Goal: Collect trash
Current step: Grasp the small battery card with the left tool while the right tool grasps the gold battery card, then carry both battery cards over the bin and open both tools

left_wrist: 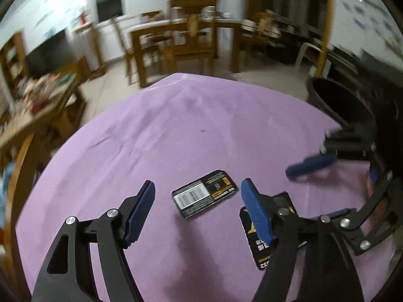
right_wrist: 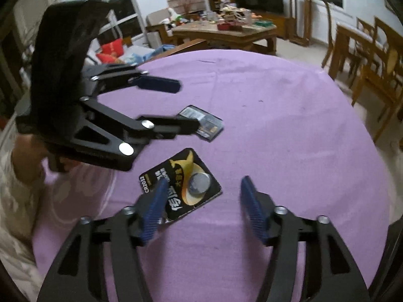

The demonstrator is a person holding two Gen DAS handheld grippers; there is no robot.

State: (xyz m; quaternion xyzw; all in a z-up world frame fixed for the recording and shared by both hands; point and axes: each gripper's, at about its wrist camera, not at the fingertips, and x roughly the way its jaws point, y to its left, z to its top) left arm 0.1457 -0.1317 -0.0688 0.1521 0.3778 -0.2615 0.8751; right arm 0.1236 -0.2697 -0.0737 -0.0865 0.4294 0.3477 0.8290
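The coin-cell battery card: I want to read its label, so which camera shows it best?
The right wrist view. The coin-cell battery card lies face up there, showing the round cell, yellow graphic and "CR2032" print, with only its near corner behind a blue finger pad. In the left wrist view, the card is mostly hidden behind the left gripper.

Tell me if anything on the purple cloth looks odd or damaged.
The CR2032 battery card by the right gripper looks torn open: a yellow flap curls up beside the coin cell. The barcode pack lies flat, askew, between the left gripper's open fingers.
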